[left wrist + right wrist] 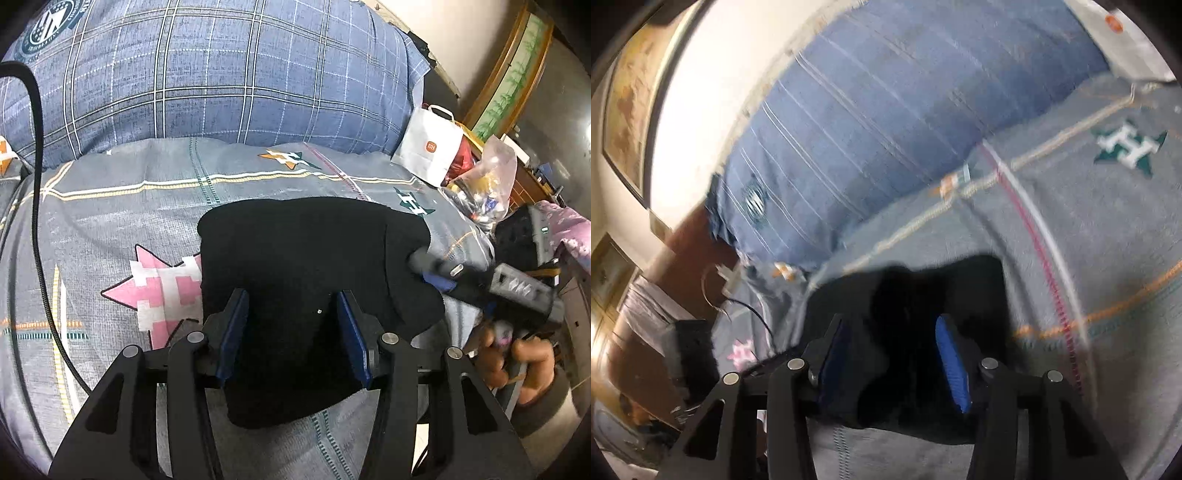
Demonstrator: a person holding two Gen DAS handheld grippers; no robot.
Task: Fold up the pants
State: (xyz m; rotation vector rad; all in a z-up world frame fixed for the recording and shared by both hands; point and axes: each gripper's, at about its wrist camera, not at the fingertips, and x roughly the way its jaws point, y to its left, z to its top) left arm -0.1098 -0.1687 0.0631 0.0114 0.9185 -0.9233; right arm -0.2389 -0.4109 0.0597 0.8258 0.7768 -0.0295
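Observation:
The black pants (303, 258) lie folded into a compact bundle on the grey patterned bedsheet (110, 229). My left gripper (291, 299) is open, its blue pads on either side above the near part of the bundle, holding nothing. My right gripper (432, 269) comes in from the right and its tips touch the bundle's right edge; it is blurred there. In the right wrist view the right gripper (894, 325) is open over the black pants (923, 295), with cloth between and beneath the blue pads (951, 365).
A blue plaid duvet (221, 74) is heaped at the back of the bed. A white paper bag (428, 147) and a clear plastic bag of items (484, 184) stand at the right edge. A black cable (35, 221) runs down the left.

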